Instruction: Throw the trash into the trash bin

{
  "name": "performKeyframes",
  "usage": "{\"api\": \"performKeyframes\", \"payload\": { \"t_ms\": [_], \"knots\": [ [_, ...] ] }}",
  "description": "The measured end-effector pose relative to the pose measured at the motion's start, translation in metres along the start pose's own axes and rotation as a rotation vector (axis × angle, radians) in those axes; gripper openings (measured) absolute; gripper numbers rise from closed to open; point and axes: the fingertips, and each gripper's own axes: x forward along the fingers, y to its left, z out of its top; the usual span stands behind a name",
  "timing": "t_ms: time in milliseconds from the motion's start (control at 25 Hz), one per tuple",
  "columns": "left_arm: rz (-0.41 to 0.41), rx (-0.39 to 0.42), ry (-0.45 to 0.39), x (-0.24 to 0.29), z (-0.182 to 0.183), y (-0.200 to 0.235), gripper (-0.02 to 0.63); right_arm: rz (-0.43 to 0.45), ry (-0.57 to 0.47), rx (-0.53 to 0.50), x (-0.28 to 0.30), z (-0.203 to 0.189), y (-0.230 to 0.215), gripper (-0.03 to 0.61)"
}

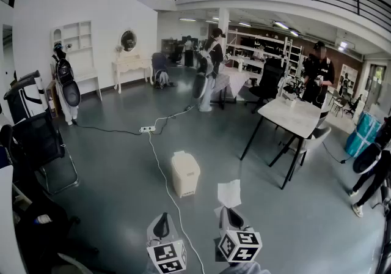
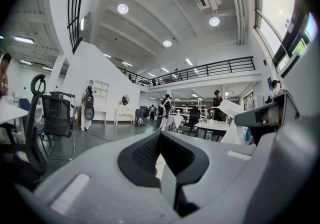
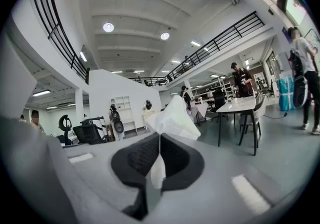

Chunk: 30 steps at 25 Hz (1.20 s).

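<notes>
A crumpled white tissue sticks up from my right gripper, which is shut on it. In the right gripper view the tissue rises between the dark pads of that gripper. A cream trash bin with its lid on stands on the grey floor, just ahead and to the left of the tissue. My left gripper hovers beside the right one, behind the bin. Its pads meet with nothing between them in the left gripper view, where the tissue shows at the right.
A white cable runs across the floor past the bin to a power strip. A black office chair stands at the left and a white table at the right. People stand by the table and at the right edge.
</notes>
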Motion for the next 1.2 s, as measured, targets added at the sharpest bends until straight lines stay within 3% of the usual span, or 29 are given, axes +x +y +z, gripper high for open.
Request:
{"api": "performKeyframes", "payload": {
  "t_ms": [280,560,1200],
  "knots": [
    [0.010,0.006,0.012,0.012,-0.002,0.012,0.008,0.006,0.000,0.004,0.013,0.000,0.005,0.011],
    [-0.019,0.060,-0.015,0.033,0.005,0.032,0.008,-0.014,-0.013,0.018,0.040,0.001,0.018,0.012],
    [-0.030,0.034,0.028,0.099,-0.001,0.066,0.008,-0.086,0.014,0.009,0.101,0.003,0.004,0.012]
  ]
}}
